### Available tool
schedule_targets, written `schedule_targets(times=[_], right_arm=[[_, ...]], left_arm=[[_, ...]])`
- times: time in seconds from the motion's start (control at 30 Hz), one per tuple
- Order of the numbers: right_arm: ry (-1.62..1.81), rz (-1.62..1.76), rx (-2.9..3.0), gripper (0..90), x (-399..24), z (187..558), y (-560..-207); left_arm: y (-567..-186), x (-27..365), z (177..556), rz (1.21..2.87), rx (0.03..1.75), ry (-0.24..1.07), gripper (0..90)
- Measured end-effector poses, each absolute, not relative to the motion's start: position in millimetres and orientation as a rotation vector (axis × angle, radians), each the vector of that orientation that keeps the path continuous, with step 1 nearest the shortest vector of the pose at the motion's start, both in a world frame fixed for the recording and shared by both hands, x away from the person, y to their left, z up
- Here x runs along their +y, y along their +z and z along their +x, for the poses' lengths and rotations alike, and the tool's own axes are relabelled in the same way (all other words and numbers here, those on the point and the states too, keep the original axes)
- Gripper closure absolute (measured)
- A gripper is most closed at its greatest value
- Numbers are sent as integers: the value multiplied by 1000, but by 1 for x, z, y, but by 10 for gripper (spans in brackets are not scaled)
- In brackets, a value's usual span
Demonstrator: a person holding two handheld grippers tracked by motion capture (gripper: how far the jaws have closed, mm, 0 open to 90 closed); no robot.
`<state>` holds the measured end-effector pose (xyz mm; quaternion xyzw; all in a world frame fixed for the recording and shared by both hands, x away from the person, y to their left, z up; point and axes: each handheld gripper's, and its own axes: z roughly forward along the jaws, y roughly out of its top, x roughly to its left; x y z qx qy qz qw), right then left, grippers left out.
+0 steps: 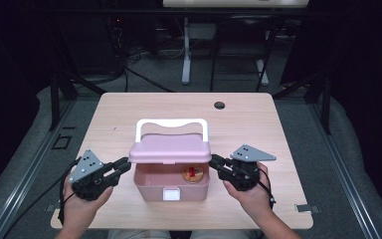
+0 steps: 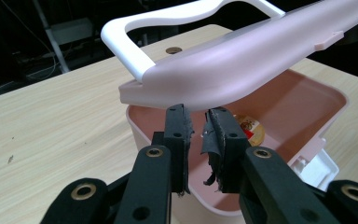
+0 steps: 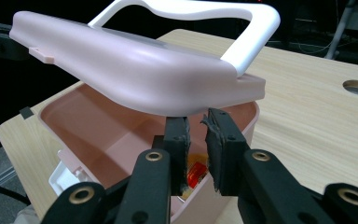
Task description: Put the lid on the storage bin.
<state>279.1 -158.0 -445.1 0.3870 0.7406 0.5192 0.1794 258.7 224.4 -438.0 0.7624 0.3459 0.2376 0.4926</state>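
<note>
High view: pink storage box (image 1: 149, 186) half open, lid (image 1: 170, 148) propped on left gripper (image 1: 124, 164) and right gripper (image 1: 215, 162), jaws slightly apart, unclamped. Round tin (image 1: 193, 174) inside. Lid's full swing remains, probably.

Left gripper (image 2: 199, 126) sits low in the shot, jaws rising from the bottom with a narrow gap between them, worn pads (image 2: 213, 140) frayed at the edges. The tips sit right under the edge of the pink lid (image 2: 242, 60), which hangs tilted above the box (image 2: 307, 107); whether they touch it is hard to tell. The lid's white handle (image 2: 135, 51) arches up toward the top of the frame. Below, the box is open, pink inside, with a round yellow-and-red item (image 2: 251, 129) lying on its floor just past the right jaw. A white latch (image 2: 314, 165) pokes out at the box's front, lower right. Pale wood table (image 2: 51, 121) all around, a small round hole (image 2: 173, 50) farther back.
</note>
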Motion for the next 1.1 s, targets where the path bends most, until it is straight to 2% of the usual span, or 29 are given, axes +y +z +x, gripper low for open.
schedule_targets(times=[1.1], right_arm=[[1469,1147,2108,784,-169,260,-469]], left_arm=[[-461,226,245,1908,843,503,783]])
